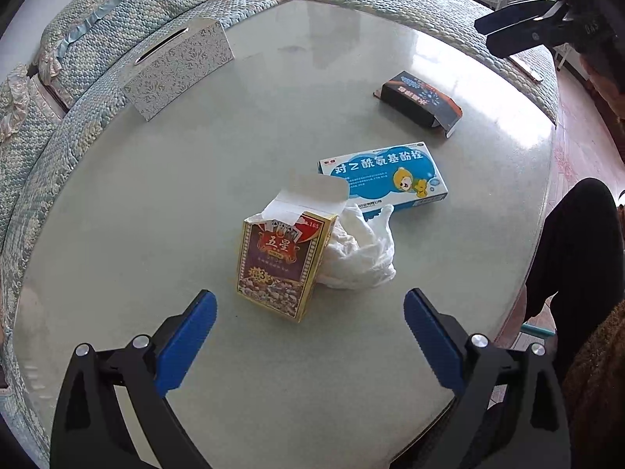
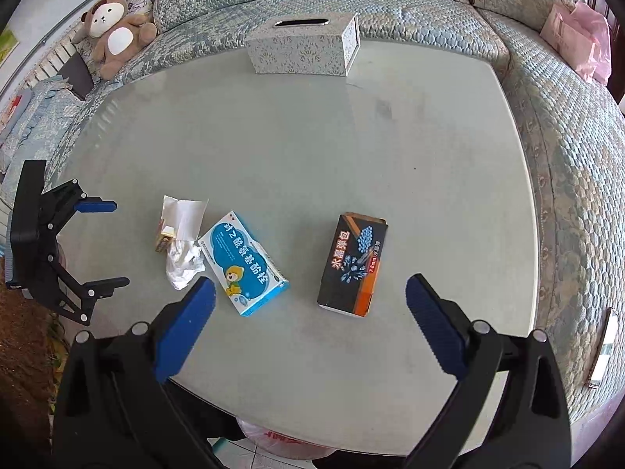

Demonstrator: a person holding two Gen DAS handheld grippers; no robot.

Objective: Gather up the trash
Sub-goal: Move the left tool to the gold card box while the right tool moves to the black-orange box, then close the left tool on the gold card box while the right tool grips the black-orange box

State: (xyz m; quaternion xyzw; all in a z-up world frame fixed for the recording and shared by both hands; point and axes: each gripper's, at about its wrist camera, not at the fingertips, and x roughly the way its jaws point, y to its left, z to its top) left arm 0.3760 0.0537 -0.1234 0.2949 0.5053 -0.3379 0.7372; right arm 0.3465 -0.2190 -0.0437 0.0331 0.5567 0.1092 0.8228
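On the pale glass table (image 1: 195, 203) lie a gold playing-card box (image 1: 279, 264) with its flap open, a crumpled white tissue (image 1: 357, 252) beside it, a blue-and-white medicine box (image 1: 384, 176) and a black-and-orange box (image 1: 420, 103). My left gripper (image 1: 310, 312) is open and empty, just short of the card box. My right gripper (image 2: 310, 297) is open and empty, above the table between the medicine box (image 2: 244, 264) and the black box (image 2: 353, 264). The tissue (image 2: 181, 264) and card box (image 2: 166, 236) lie to its left, near the left gripper (image 2: 113, 244).
A patterned tissue box (image 2: 302, 45) stands at the table's far edge. A quilted blue sofa (image 2: 429, 4) wraps around the table, with a teddy bear (image 2: 113, 29) and a pink bag (image 2: 582, 41) on it. A bag with red print (image 2: 273, 439) shows below the near edge.
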